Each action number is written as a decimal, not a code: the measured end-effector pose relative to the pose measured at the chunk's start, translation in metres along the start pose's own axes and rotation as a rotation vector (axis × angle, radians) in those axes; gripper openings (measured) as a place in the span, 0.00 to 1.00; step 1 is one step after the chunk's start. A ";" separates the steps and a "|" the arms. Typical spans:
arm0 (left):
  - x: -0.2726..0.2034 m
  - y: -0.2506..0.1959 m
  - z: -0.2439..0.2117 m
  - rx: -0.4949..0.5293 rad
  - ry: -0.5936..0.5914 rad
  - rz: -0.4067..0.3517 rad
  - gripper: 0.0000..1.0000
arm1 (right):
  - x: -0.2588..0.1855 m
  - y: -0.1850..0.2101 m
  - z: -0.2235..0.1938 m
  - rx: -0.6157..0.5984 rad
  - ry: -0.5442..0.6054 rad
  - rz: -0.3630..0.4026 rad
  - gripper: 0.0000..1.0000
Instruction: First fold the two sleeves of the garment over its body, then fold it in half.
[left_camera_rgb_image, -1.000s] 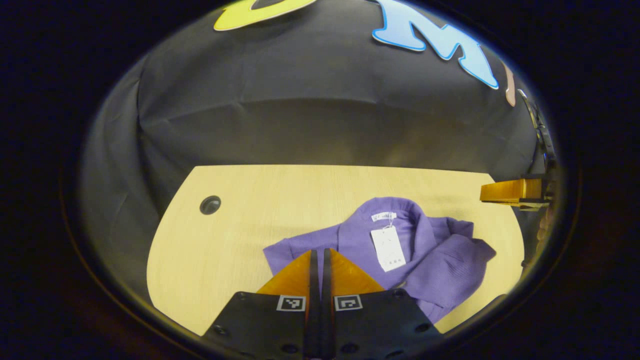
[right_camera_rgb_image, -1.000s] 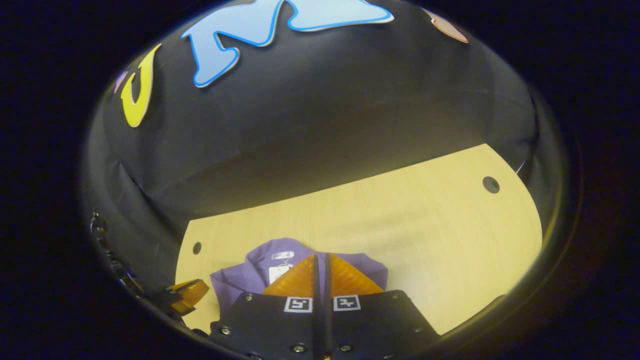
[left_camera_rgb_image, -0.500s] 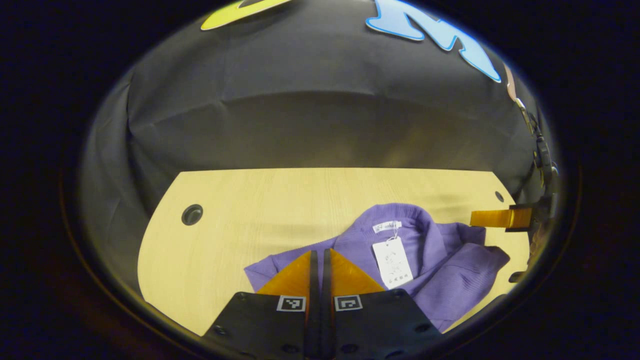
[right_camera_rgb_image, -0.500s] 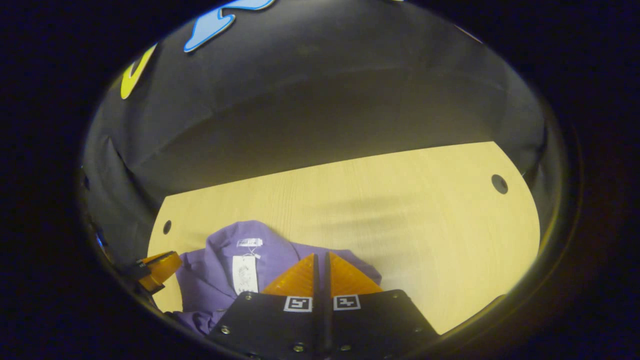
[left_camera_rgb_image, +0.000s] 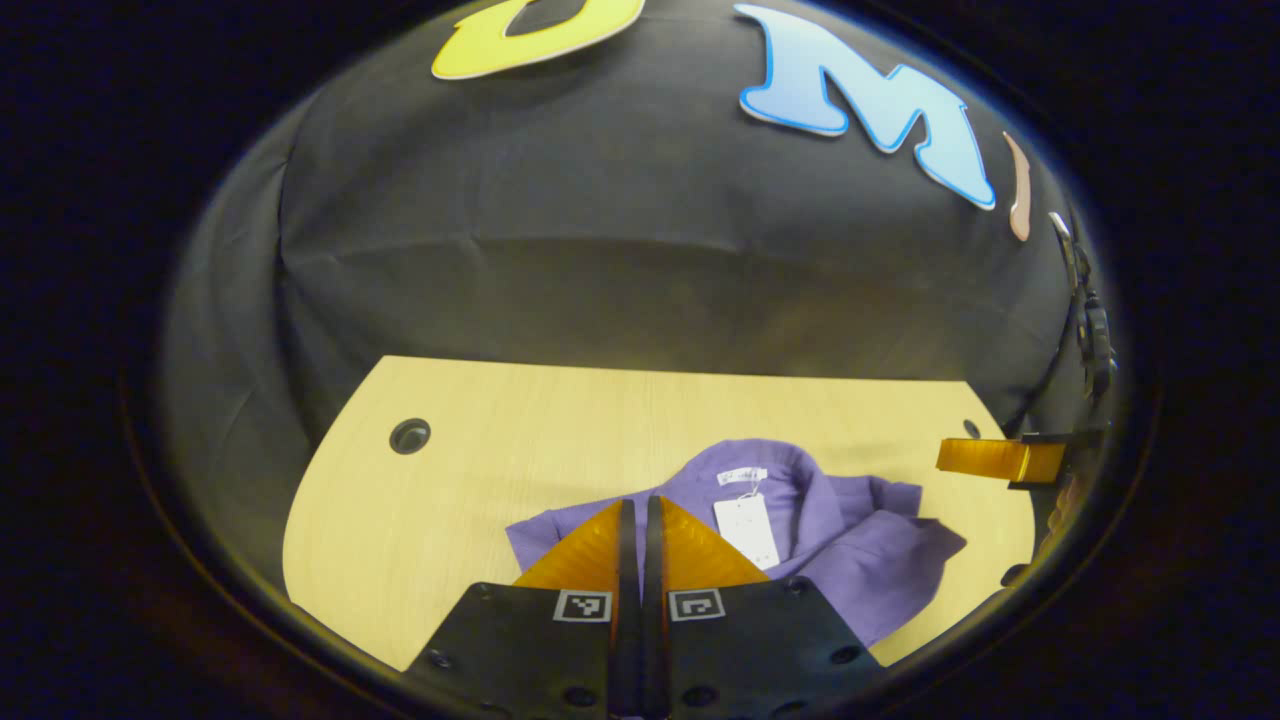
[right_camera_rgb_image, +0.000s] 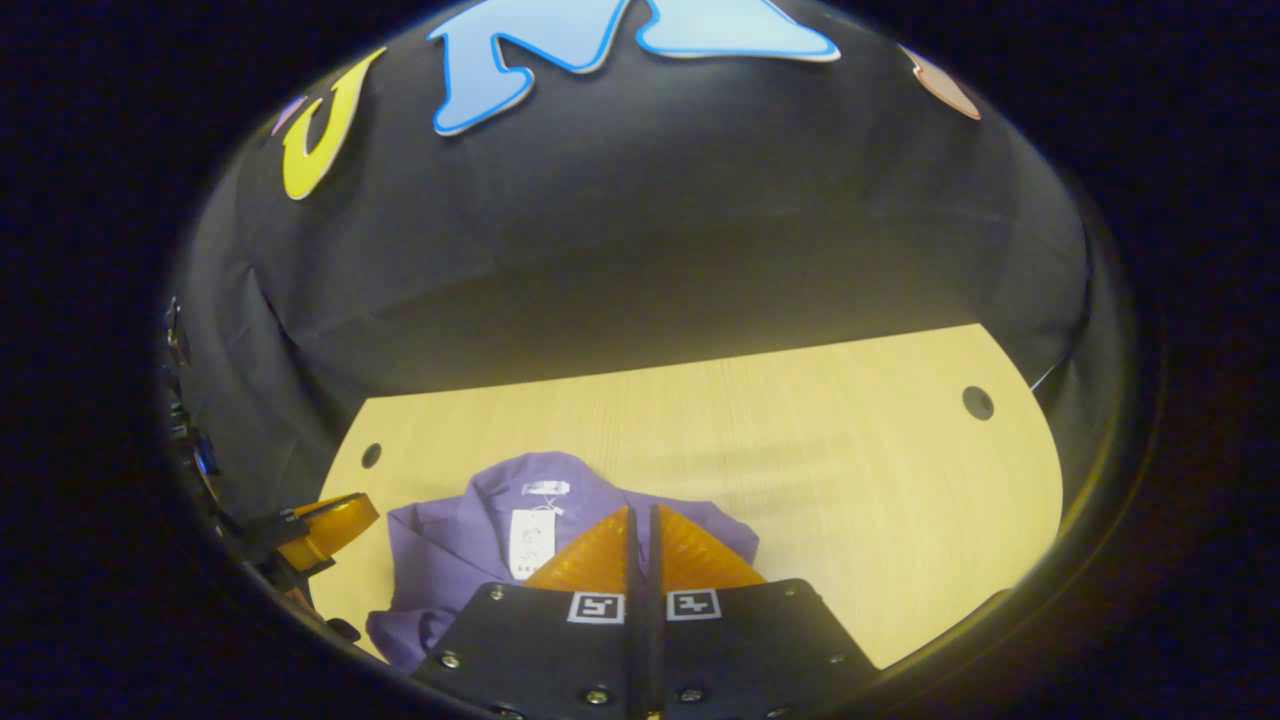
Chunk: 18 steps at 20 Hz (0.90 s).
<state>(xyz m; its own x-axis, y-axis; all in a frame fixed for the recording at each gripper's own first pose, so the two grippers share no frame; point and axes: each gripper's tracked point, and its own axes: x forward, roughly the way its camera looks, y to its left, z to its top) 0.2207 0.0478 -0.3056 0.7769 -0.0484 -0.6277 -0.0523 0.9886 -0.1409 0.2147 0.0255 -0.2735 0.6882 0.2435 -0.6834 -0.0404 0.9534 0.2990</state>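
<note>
A purple knit garment (left_camera_rgb_image: 850, 540) lies in a compact folded heap on the pale wooden table (left_camera_rgb_image: 560, 430), collar toward the wall, with a white hang tag (left_camera_rgb_image: 745, 530) on top. My left gripper (left_camera_rgb_image: 635, 503) is shut with nothing between its fingers and hovers over the garment's left edge. In the right gripper view the same garment (right_camera_rgb_image: 450, 550) and its tag (right_camera_rgb_image: 530, 540) sit at the lower left. My right gripper (right_camera_rgb_image: 642, 510) is shut and empty above the garment's right shoulder. Each gripper also appears from the other's camera: the right gripper (left_camera_rgb_image: 990, 458) and the left gripper (right_camera_rgb_image: 325, 525).
The table has a round cable hole (left_camera_rgb_image: 410, 436) at its left end and another cable hole (right_camera_rgb_image: 977, 403) at its right end. Black cloth wall stands close behind the table's far edge. Bare tabletop (right_camera_rgb_image: 850, 480) stretches to the right of the garment.
Both grippers have pulled back and tilted up a little, so the garment looks smaller and lower in both views. Both stay shut, and the garment has not changed shape.
</note>
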 end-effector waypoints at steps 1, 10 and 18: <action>-0.012 -0.002 0.006 -0.001 -0.019 -0.001 0.07 | -0.014 0.004 0.005 -0.005 -0.020 0.009 0.01; -0.151 -0.028 0.076 0.034 -0.297 -0.009 0.06 | -0.148 0.038 0.058 -0.072 -0.302 0.063 0.01; -0.278 -0.053 0.120 0.049 -0.525 -0.027 0.06 | -0.267 0.051 0.088 -0.098 -0.535 0.086 0.01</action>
<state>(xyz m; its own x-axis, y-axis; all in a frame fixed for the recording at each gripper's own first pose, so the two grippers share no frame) 0.0824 0.0257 -0.0319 0.9880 -0.0082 -0.1542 -0.0086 0.9941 -0.1077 0.0928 -0.0067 -0.0169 0.9505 0.2216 -0.2180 -0.1629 0.9524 0.2578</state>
